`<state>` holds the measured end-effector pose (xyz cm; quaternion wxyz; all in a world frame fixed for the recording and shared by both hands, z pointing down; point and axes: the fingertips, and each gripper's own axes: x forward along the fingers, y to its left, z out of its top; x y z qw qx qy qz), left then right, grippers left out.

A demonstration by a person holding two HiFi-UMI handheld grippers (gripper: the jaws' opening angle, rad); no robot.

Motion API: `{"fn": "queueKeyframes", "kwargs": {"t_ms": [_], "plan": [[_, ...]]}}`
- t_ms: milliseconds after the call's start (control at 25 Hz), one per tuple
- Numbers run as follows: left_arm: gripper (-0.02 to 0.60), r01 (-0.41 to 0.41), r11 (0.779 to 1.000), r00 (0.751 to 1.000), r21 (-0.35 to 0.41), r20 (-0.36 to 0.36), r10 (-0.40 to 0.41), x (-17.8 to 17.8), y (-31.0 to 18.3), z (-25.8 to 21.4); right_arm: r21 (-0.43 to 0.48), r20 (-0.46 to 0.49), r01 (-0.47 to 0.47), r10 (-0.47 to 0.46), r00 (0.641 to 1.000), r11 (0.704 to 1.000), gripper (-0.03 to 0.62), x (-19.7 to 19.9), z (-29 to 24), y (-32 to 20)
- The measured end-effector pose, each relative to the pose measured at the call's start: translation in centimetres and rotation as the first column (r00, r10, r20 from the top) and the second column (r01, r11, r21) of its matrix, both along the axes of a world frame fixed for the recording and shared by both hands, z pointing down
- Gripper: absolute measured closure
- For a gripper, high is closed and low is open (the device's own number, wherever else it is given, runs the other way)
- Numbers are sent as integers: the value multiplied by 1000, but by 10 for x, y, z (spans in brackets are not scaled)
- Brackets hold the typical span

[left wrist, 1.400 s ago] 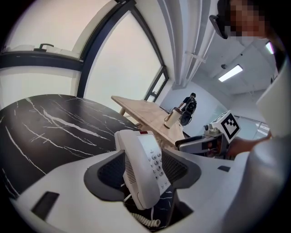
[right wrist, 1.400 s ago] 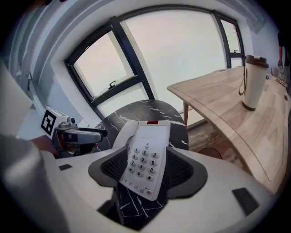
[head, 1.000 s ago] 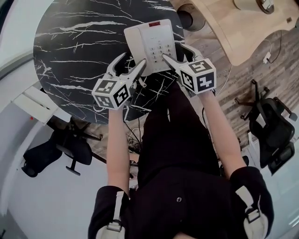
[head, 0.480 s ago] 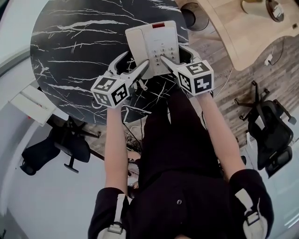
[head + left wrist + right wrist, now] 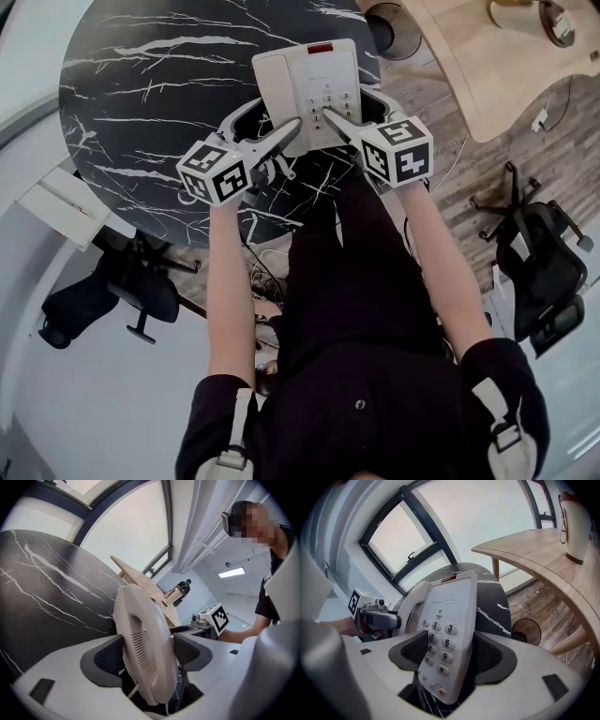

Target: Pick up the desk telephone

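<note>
"While the desk telephone (image 5: 305, 89) rests on the black bench (image 5: 141, 103) with white veins, which step is this?"

"Grasping, I think; the lift is not begun. At the left, the left claw (image 5: 150, 654) has just been opening and stands wide. The rounded handset (image 5: 140, 644) is between its ribbed pads (image 5: 110, 656), which do not press it, as far as I see. At the right, the right claw (image 5: 451, 652) seems closed on the keypad (image 5: 440, 644) side."

"And next?"

"The left one should close, then both rise together, level. The cream plastic is smooth, and the handset may slip off."
</note>
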<state>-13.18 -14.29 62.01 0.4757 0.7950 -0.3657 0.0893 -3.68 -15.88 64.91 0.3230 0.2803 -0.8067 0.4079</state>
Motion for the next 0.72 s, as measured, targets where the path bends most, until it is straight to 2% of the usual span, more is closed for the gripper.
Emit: {"fn": "queueKeyframes", "kwargs": {"t_ms": [440, 720], "plan": [[235, 52, 998, 998, 29, -34, -51, -2, 0, -2, -10, 7, -4, 4, 1000, 1000, 289, 2, 0, -2], [258, 72, 997, 997, -1, -11, -72, -2, 1, -3, -37, -3, -1, 1, 1000, 999, 296, 2, 0, -2]]}}
